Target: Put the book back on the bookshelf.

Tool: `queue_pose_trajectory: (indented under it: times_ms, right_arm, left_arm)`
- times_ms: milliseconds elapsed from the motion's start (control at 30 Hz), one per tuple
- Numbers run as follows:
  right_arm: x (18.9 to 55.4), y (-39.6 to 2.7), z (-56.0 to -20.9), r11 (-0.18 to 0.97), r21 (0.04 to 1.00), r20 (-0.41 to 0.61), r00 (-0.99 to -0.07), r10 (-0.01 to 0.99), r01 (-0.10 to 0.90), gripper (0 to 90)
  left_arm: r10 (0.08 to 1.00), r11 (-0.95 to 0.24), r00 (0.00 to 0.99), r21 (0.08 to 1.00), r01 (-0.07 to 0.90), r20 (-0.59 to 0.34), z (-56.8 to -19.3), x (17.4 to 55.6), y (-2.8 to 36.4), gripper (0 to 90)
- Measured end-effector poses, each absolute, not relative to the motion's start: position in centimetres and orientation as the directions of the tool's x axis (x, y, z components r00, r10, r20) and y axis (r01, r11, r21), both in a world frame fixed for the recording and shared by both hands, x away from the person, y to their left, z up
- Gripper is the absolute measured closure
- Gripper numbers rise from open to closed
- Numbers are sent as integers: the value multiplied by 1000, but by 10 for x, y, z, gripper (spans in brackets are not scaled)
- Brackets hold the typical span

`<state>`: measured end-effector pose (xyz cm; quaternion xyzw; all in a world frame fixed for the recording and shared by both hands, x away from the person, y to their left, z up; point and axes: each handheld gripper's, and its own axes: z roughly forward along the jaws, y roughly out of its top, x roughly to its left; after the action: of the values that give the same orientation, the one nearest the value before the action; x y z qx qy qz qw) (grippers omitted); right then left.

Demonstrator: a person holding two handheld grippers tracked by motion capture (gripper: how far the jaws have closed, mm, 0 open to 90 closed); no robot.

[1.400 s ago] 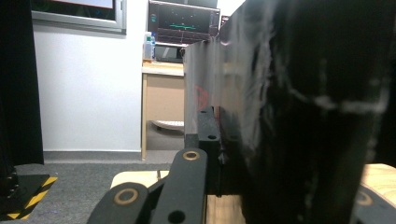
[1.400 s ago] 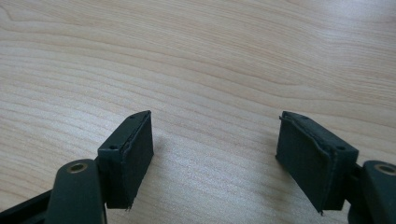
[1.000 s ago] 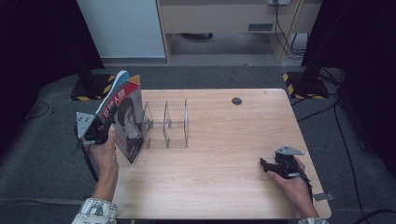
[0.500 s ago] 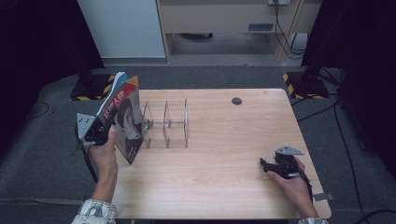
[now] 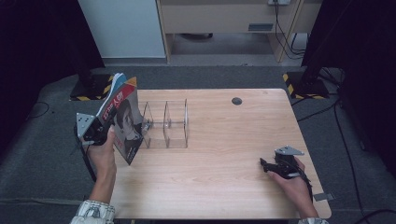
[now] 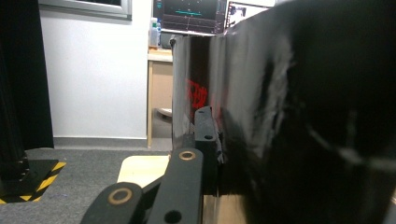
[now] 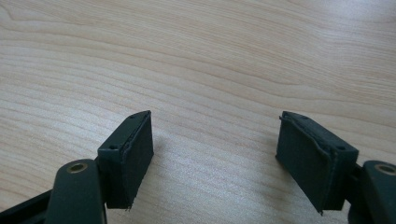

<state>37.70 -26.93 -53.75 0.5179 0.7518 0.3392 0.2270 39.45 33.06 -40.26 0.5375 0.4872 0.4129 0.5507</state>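
Note:
My left gripper (image 5: pixel 102 127) holds a stack of magazines (image 5: pixel 122 119) upright at the table's left edge. The stack leans just left of a clear acrylic file rack (image 5: pixel 166 123). In the left gripper view one black jaw of my left gripper (image 6: pixel 212 140) presses against the dark cover of the magazines (image 6: pixel 299 116); the other jaw is hidden behind them. Its jaws have just been opening a little, with the stack still clamped between them. My right gripper (image 5: pixel 265 164) rests low at the table's right front. In the right gripper view the right gripper (image 7: pixel 215 154) is open over bare wood.
The wooden table (image 5: pixel 224 140) has a small dark round cap (image 5: pixel 236 101) near its far edge. Black stand bases with yellow stripes (image 5: pixel 301 84) sit on the floor past both far corners. A white cabinet (image 5: pixel 123 28) stands behind.

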Motion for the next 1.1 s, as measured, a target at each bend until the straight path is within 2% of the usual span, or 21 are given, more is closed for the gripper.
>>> queue_pose_trajectory:
  times_ms: [300,1100]
  right_arm:
    - [377,-269,-537,234,745,10,-360,933,624,272]
    - [377,-269,-537,233,745,10,-360,933,625,272]
  left_arm:
    - [977,79,191,992,98,-96,-405,395,333,791]
    - [976,81,192,989,125,-104,-411,395,336,509]
